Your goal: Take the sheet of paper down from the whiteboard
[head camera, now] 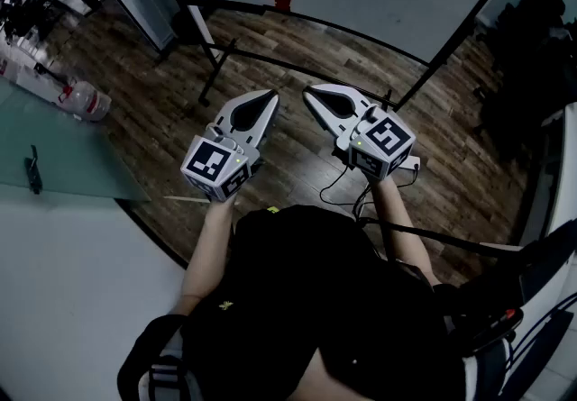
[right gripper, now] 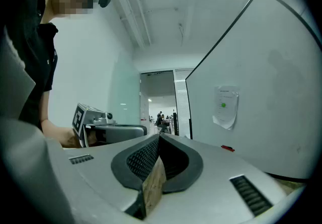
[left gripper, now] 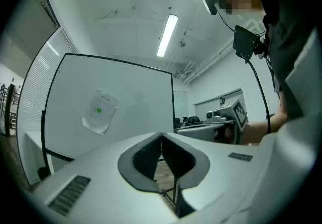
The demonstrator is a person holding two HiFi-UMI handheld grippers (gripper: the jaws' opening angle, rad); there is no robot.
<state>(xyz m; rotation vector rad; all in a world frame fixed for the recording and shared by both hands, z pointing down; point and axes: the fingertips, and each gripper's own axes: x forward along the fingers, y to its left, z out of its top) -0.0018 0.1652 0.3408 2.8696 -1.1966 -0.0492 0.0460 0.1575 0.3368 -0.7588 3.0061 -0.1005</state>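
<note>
Clear bottle lies by the far edge of a glass table, left; small black item on the same table. Wood floor with a black cable. Ceiling strip light is lit.

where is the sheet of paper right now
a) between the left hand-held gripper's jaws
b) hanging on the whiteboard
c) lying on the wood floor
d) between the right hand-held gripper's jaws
b: the sheet of paper hangs on the whiteboard, while the left hand-held gripper and the right hand-held gripper are both shut and well short of it.
</note>
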